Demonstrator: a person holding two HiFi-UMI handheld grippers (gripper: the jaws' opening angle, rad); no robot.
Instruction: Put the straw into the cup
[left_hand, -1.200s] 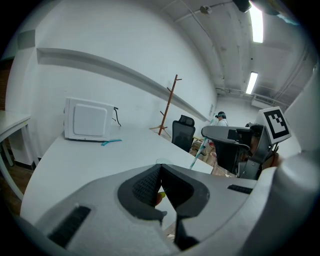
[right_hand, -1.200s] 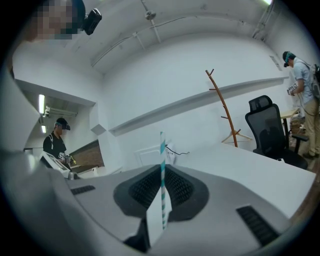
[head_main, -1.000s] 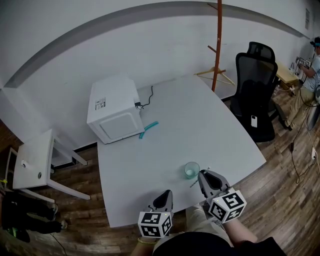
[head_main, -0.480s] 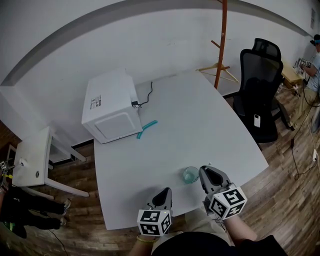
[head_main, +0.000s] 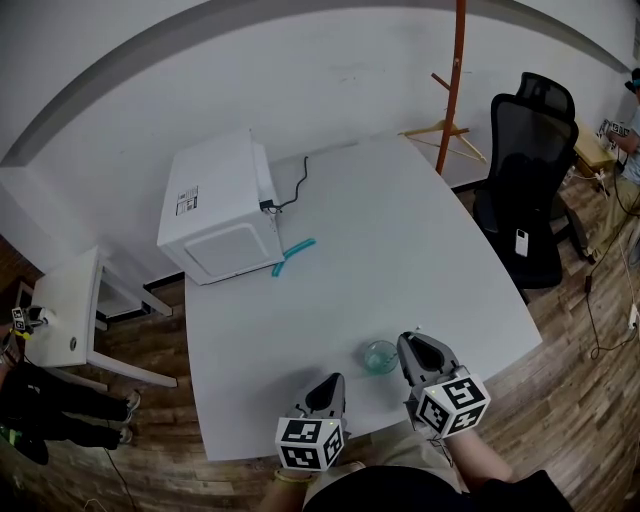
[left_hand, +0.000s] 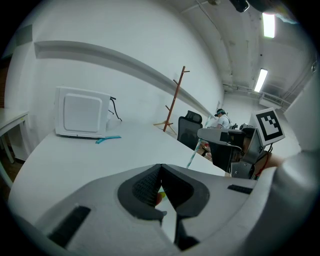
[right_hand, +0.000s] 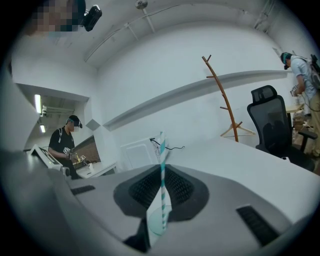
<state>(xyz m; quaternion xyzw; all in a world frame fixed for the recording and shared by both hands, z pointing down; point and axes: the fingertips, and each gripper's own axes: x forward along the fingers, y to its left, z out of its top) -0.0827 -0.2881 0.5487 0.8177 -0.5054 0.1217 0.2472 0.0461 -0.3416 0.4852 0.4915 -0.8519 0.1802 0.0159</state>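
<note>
Straw (right_hand: 161, 192): striped, upright, clamped in right gripper (right_hand: 161, 175). Lower end near cup (head_main: 380, 356); whether inside, unclear. Left gripper (left_hand: 160, 169): jaws together, empty, nearby. Table (head_main: 400, 240) also bears microwave (head_main: 215, 210) and a teal tool (head_main: 292, 256).

I see a bright room with even white light. Long ceiling lamps (left_hand: 268, 25) glow hard and wash out. The white worktop (head_main: 400, 250) shows only faint shadows. Straight lines bend near the edges, the corners go black, and the left tool (left_hand: 161, 167) looks blurry up close.
</note>
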